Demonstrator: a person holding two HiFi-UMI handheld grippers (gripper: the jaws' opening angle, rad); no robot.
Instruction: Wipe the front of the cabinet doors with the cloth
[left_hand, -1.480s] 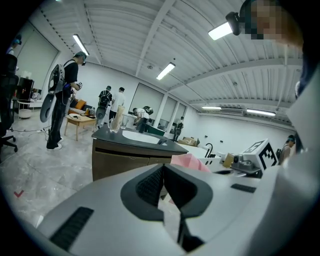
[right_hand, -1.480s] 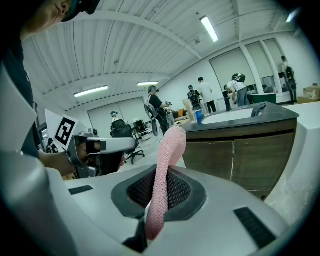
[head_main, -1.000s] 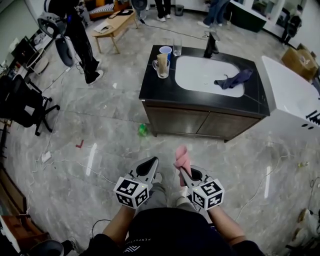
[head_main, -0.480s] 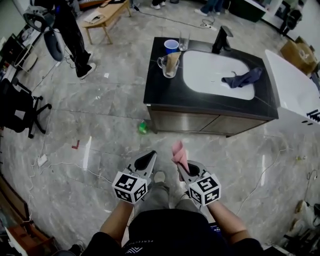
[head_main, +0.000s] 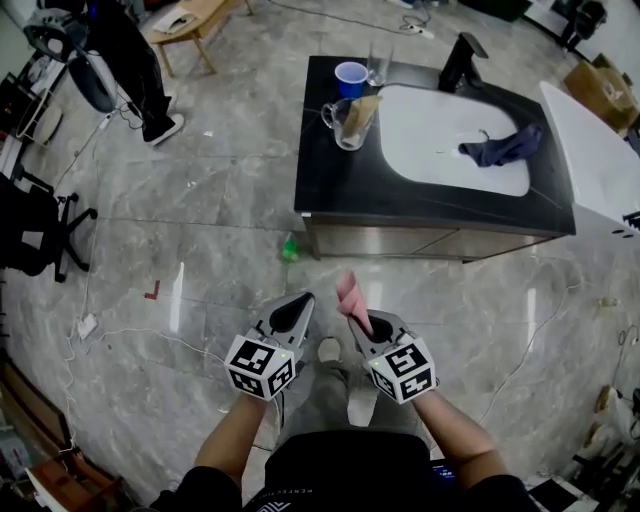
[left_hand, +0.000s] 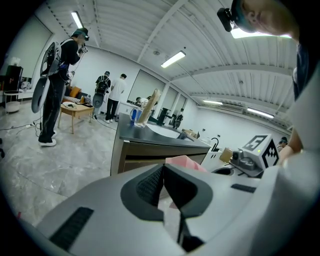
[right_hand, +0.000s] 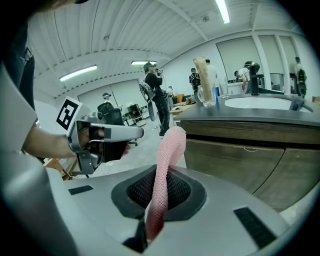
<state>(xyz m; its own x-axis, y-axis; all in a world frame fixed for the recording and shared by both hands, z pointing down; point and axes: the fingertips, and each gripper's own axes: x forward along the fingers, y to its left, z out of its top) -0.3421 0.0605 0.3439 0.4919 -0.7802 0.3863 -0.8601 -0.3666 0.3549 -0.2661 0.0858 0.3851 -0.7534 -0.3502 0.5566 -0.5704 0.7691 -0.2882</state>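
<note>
The pink knitted cloth (head_main: 349, 293) stands upright at lower centre of the head view, pinched between the jaws of the right gripper (head_main: 362, 325). The two dark brown wooden cabinet doors (head_main: 430, 243) are closed, at upper right, apart from the cloth.

cabinet doors (head_main: 430, 243): only a thin, foreshortened strip is seen from the head view; their lower part is covered by the right gripper (right_hand: 155, 192) in its own view.
cloth (right_hand: 167, 150): its lower end is swallowed between the closed jaws; only a corner is seen past the left gripper (left_hand: 162, 172).
green thing (head_main: 290, 248): too small to be named, perhaps a bottle.
white fixture (head_main: 600, 140): cut off by the right edge.
standing person (head_main: 125, 50): cut off at the top edge.
</note>
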